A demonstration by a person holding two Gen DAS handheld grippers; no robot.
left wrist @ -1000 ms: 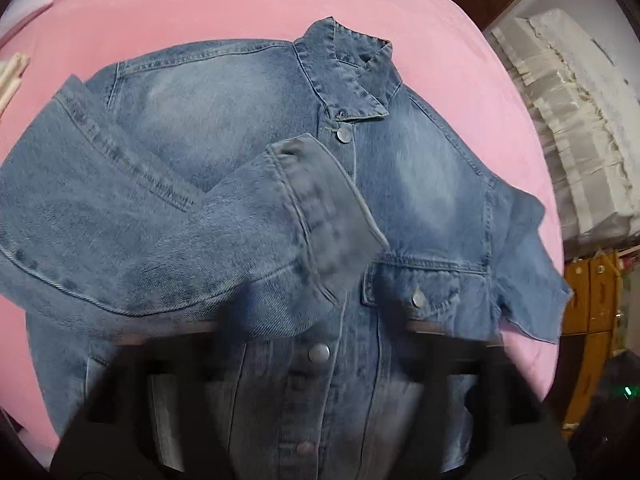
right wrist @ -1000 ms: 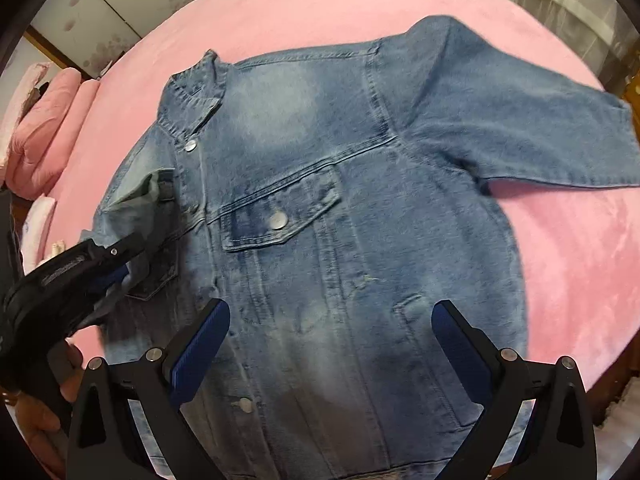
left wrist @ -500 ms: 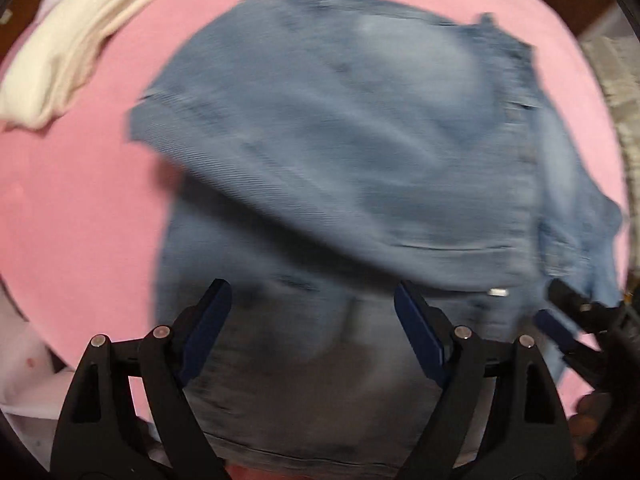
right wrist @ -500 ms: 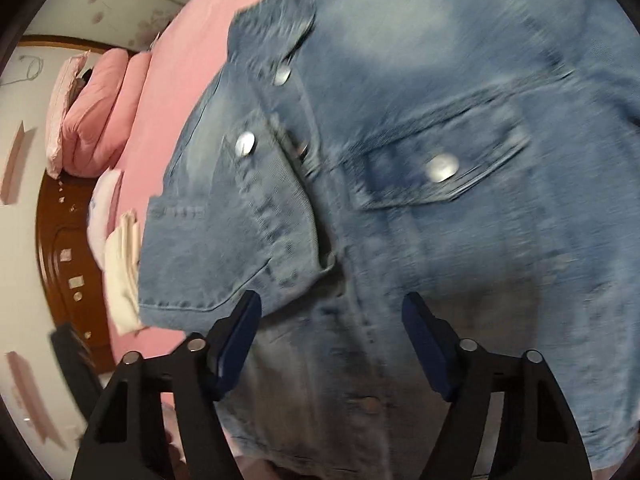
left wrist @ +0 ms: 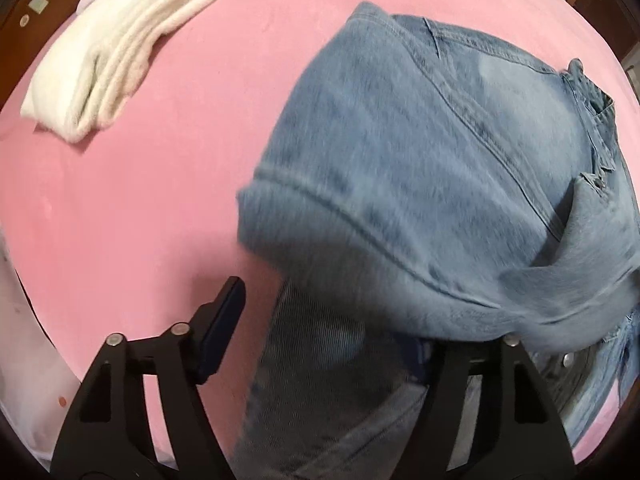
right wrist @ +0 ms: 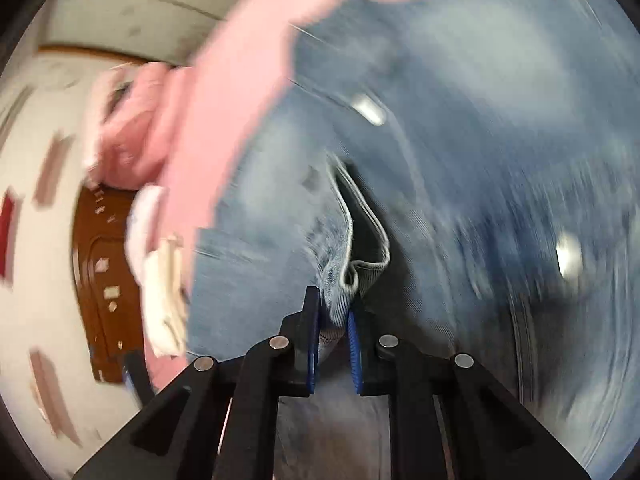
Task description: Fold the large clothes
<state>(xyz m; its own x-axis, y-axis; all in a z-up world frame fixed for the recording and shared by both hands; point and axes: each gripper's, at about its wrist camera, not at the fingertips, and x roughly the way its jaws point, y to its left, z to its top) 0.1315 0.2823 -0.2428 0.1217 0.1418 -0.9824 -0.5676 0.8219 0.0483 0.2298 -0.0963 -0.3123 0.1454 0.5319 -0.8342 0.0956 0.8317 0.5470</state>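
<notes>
Right claw (right wrist: 334, 320) has just closed, pinching jacket (right wrist: 460, 128) hem; left claw (left wrist: 320, 332), closing, half-open, jacket edge between its fingers, grip unclear.

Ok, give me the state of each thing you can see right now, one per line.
denim jacket: partly folded, sleeve laid across its front
right tongs: just closed, pinching a jacket edge
left tongs: open, closing around the jacket's lower side
white cloth: folded, lying apart on the pink bedcover
</notes>
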